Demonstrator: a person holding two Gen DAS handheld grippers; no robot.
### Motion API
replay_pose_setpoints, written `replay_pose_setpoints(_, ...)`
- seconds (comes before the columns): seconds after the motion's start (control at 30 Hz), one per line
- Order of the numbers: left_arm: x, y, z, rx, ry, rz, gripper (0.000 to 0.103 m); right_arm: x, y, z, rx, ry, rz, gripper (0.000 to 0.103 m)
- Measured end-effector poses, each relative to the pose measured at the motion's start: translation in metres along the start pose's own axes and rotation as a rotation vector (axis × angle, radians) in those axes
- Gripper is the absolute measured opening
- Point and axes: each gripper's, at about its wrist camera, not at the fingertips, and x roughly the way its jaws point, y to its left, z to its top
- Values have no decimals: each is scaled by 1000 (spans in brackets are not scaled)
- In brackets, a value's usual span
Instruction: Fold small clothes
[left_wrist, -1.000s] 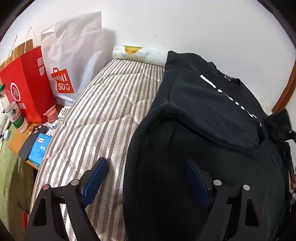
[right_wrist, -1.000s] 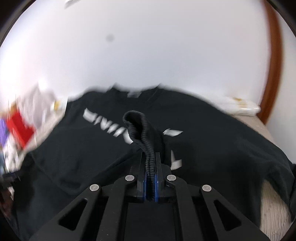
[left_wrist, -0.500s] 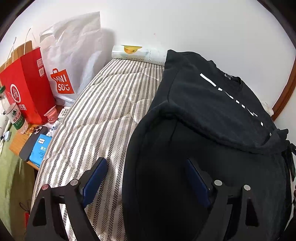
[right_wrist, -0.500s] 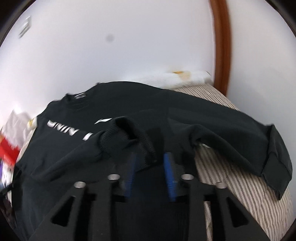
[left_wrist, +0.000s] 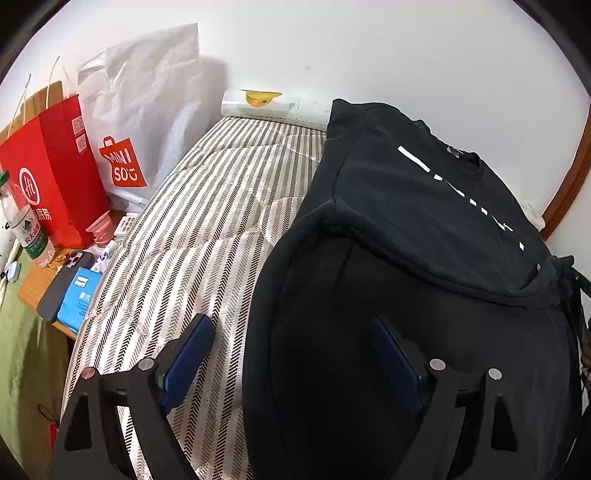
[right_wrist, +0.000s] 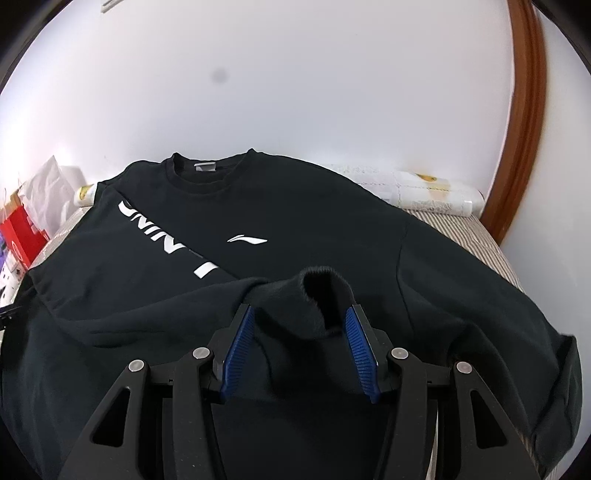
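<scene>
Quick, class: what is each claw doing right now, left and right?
Left claw: open, holding nothing.
Right claw: opening, sleeve cuff loose between its pads, not gripped.

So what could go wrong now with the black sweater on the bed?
The right gripper is opening, and the sleeve cuff stands bunched between its pads, so it may snag and drag when the gripper backs off, or flop crooked. The black sweatshirt has lumpy ridges, so later folds may come out uneven. The left gripper straddles the garment's edge, open, and could nudge it on the striped mattress.
</scene>
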Motion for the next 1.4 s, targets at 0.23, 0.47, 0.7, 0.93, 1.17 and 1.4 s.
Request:
replay_pose_setpoints(0.23,1,-1,0,4,2,0,88,0,-2,1,-54,66,129,7)
replay_pose_setpoints(0.47,1,-1,0,5,3,3,88,-49,-32,-21,-11,30,301,7)
replay_pose_setpoints(0.7,1,-2,0,7,4,8,88,-28,-26,-67,-82,208,245,7)
replay_pose_setpoints(0.93,-3,4,1,-14,7,0,88,-51,-26,-59,-61,182,181,12)
replay_pose_setpoints(1.17,-4,-6,26,56,14,52,87,-65,0,-9,-73,56,139,31)
replay_pose_setpoints(1.4,19,-21,50,143,-12,122,81,2,81,55,-54,12,227,45)
